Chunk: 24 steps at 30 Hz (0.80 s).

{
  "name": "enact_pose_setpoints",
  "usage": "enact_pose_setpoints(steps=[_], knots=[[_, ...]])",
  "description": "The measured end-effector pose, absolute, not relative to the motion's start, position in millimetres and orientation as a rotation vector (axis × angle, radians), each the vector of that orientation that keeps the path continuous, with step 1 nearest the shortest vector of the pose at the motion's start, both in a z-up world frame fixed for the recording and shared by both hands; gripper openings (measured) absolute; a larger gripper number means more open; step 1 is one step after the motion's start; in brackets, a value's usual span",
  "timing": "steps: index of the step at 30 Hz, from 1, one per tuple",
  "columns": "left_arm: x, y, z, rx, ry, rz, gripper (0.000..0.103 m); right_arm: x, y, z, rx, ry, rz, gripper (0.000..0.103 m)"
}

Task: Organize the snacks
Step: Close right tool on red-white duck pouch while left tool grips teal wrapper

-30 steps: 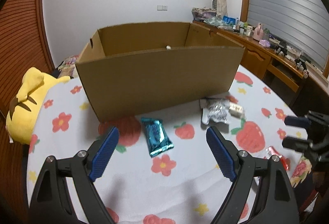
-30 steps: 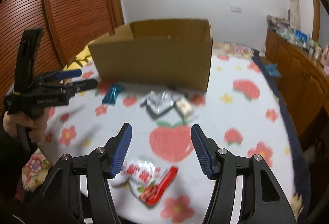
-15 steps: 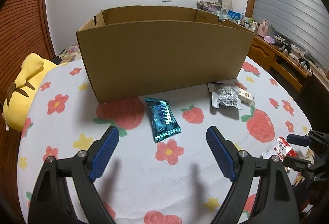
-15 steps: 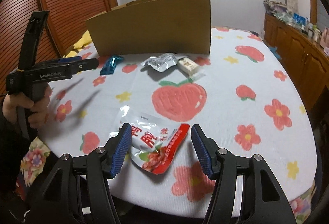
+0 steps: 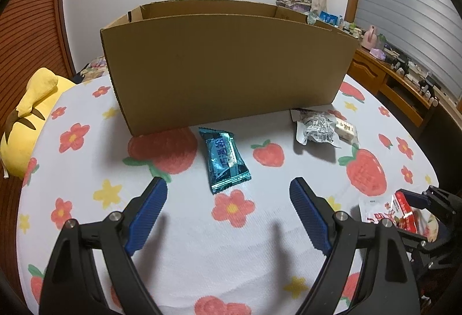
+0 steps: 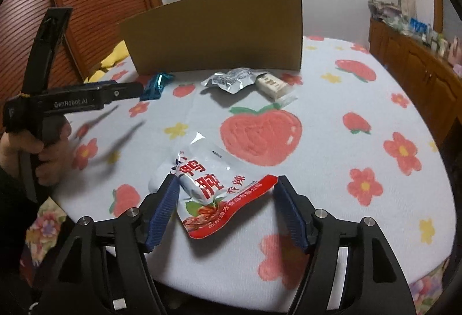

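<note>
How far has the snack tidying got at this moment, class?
Done: nothing visibly; the brown cardboard box hides its inside. In hand: the right claw, jaws opening, straddles the red-and-white snack pouch; the open left claw faces the teal foil packet. Left: those, the silver foil pack and the beige wrapped bar.

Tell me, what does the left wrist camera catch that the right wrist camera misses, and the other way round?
Only the left wrist view shows the yellow plush toy's face and the box's open top. Only the right wrist view shows the hand holding the left gripper, and the whole red-and-white snack pouch between the right gripper's opening jaws. Both show the cardboard box, teal packet, silver packet and flowered tablecloth.
</note>
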<state>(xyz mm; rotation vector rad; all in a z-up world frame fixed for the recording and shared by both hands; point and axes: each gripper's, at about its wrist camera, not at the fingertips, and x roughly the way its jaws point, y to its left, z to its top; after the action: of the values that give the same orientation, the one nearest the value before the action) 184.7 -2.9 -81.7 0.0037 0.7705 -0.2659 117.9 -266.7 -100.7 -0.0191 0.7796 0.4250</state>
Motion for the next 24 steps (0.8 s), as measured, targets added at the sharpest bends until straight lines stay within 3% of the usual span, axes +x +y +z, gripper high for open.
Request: enact_pose_setpoints(steps=[9, 18, 21, 24], knots=[[185.5, -3.2, -83.6, 0.002, 0.776, -0.264, 0.087, 126.6, -255.0, -102.9, -0.043, 0.756, 0.446, 0.07], [187.2, -2.9, -83.6, -0.004, 0.778, -0.262, 0.087, 128.0, -258.7, -101.6, -0.01, 0.759, 0.477, 0.019], [187.9, -2.5, -83.5, -0.003, 0.781, -0.262, 0.087, 129.7, -259.5, -102.0, -0.001, 0.764, 0.487, 0.01], [191.3, -3.3, -83.6, -0.003, 0.786, -0.26, 0.087, 129.5, -260.3, -101.4, 0.009, 0.762, 0.502, 0.007]])
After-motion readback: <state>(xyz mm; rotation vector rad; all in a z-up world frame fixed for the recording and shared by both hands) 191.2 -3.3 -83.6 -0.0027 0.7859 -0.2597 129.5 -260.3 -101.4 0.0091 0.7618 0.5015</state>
